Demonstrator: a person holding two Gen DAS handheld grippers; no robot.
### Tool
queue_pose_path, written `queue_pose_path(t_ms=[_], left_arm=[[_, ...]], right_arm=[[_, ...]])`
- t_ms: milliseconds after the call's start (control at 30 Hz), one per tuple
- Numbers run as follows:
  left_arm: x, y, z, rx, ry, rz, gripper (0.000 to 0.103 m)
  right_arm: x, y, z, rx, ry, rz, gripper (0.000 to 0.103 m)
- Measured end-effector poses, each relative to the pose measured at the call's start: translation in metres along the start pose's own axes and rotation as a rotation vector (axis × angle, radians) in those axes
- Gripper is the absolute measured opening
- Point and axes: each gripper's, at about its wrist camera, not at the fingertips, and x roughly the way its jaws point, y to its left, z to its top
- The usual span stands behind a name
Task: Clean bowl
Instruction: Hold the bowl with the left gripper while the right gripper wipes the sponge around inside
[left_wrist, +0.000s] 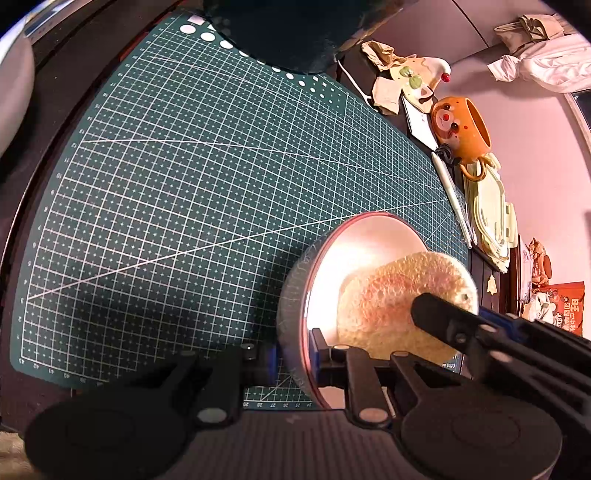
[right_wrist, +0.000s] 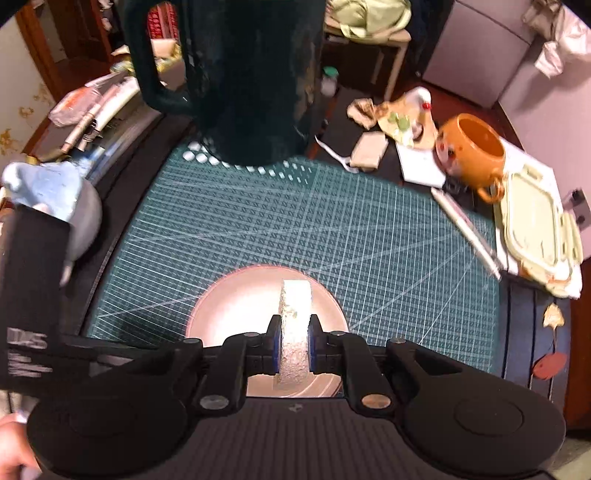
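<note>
On the one green cutting mat (right_wrist: 369, 236) sit one bowl (right_wrist: 229, 295) with one sponge (right_wrist: 295, 332), one dark jug (right_wrist: 251, 81) at top, and one orange mug (right_wrist: 472, 151) upper right.

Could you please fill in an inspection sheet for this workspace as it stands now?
Surface: green gridded cutting mat on a dark table.
Job's things: pink-rimmed bowl tilted up on the mat; yellowish sponge inside it.
Clutter: orange animal-face mug on its side, pale green container lid, white pen, crumpled wrappers, large dark jug at the mat's far edge.
Grippers: left claw shut on the bowl's rim; right claw shut on the sponge, held edge-on over the bowl.
Cables: a thin white cord beside the mat.
Surroundings: pink wall, white cloth heap, cluttered furniture behind.
</note>
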Motion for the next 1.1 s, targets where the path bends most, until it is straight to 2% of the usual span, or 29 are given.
queue_pose_path(t_ms=[167,467,633,800,967,1100], left_arm=[[-0.001,-0.001,-0.002,-0.005,-0.002,-0.001,0.016],[0.0,-0.005,-0.004,-0.011,-0.003,0.0,0.016],[-0.001,-0.005,-0.004,-0.014,-0.002,-0.001,0.016],[0.0,-0.006,-0.003,-0.018,-0.002,-0.002,0.017],[0.0,-0.005,-0.002,-0.021,-0.002,-0.006,0.017],[0.001,-0.004,-0.002,-0.017,-0.004,-0.005,0.017]], right_arm=[[-0.002,-0.005,-0.002,-0.04,-0.009,-0.075,0.012],[-0.044,-0.022,0.002,-0.023,-0.068,-0.07,0.012],[-0.064,-0.015,0.009,-0.031,-0.111,-0.023,0.012],[-0.048,-0.003,0.012,-0.028,-0.085,0.003,0.012],[-0.011,-0.006,0.005,0.061,-0.014,0.075,0.012],[0.002,-0.009,-0.001,0.049,0.006,0.023,0.012]])
